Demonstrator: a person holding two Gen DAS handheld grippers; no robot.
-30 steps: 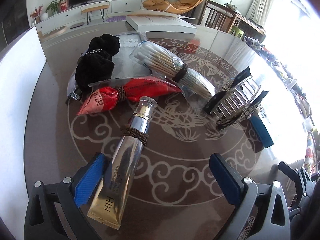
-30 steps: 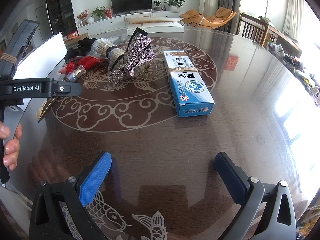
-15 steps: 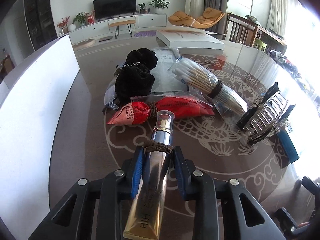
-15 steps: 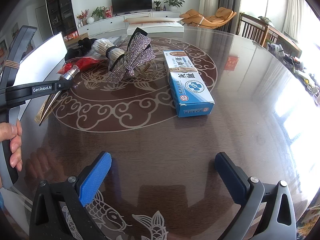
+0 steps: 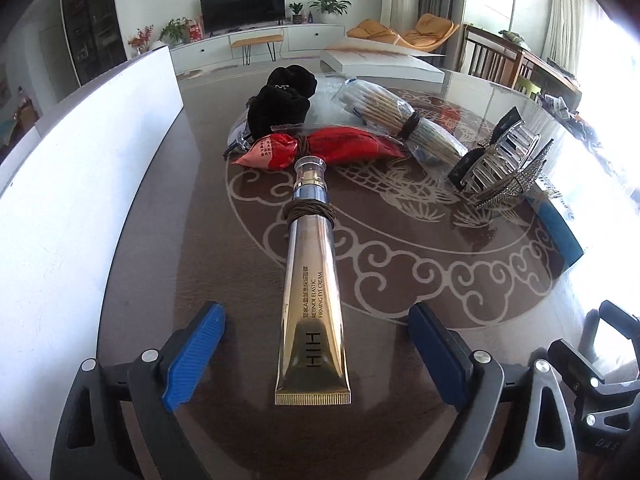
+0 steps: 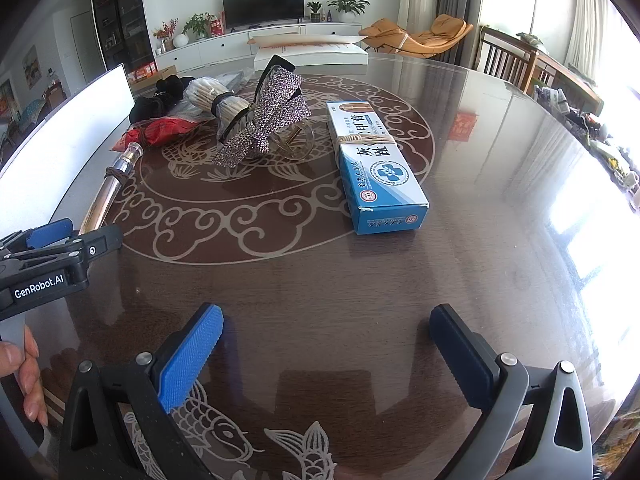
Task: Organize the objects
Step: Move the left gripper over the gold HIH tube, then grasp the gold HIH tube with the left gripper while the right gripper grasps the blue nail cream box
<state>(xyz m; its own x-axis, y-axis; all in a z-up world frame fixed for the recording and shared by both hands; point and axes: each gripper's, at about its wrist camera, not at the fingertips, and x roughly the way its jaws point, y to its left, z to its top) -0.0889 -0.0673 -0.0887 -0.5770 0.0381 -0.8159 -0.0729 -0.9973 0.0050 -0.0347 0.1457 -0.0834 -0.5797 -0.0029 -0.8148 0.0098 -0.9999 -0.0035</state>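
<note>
Left tongs (image 5: 316,356): spread wide, touching nothing.
Gold eye-cream tube with silver cap (image 5: 310,292): lower centre, lying on the brown patterned bench (image 5: 400,280) between the pads.
Right tongs (image 6: 326,352): spread wide, empty.

one gold cream tube (image 5: 313,292), one red packet (image 5: 320,148), one cotton-swab bundle (image 5: 396,120), one rhinestone hair clip (image 5: 504,168), one blue box (image 6: 374,164), one black scrunchie (image 5: 284,100)

Right gripper (image 6: 326,350) jaws spread over bare worktop (image 6: 500,208). Blue box (image 6: 376,168) beyond; rhinestone hair clip (image 6: 266,114) left of box, gold tube (image 6: 106,196) further left.
</note>
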